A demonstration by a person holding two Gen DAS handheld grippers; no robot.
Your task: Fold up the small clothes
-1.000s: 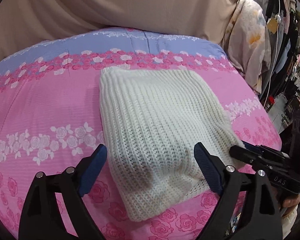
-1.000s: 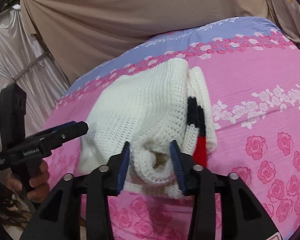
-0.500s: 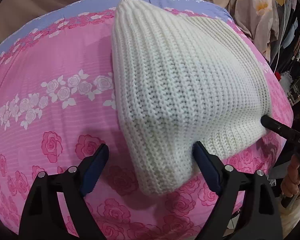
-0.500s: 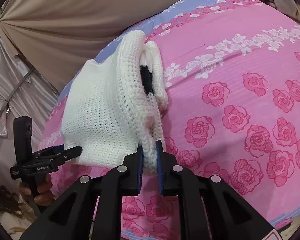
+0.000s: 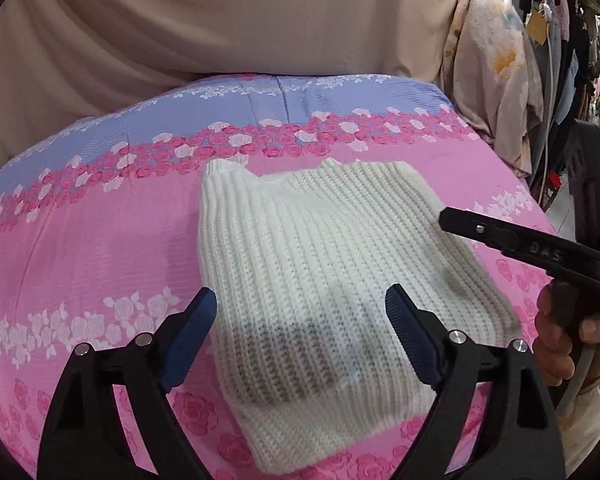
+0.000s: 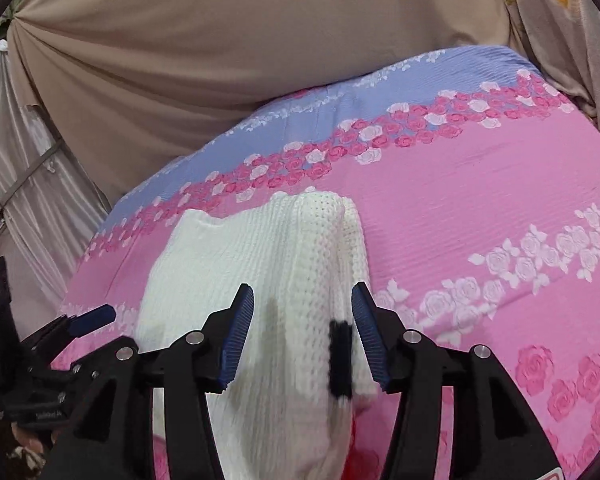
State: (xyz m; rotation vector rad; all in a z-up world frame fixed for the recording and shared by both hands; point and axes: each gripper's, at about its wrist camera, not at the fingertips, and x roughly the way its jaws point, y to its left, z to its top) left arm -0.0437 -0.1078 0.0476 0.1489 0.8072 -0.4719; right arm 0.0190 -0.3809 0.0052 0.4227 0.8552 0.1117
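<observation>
A folded cream knit sweater [image 5: 324, 276] lies on the pink rose-print bed cover [image 5: 100, 248]. My left gripper [image 5: 300, 340] is open and empty, its blue pads above the sweater's near end. In the right wrist view the sweater [image 6: 260, 264] shows a black stripe [image 6: 340, 356] and a bit of red at its near edge. My right gripper [image 6: 302, 332] is open, jaws on either side of the sweater's near fold without holding it. The right gripper also shows in the left wrist view [image 5: 512, 240], at the sweater's right edge.
A beige curtain [image 5: 220, 20] hangs behind the bed. Hanging clothes [image 5: 500, 60] crowd the right side. The cover has a lilac band [image 5: 260, 96] at the far end. The left gripper appears at the left edge of the right wrist view [image 6: 56, 344].
The right gripper was shut on the sweater's edge and lifted it half a second ago; it has let go and opened. The sweater lies flat on the bed again. The left gripper stayed open.
</observation>
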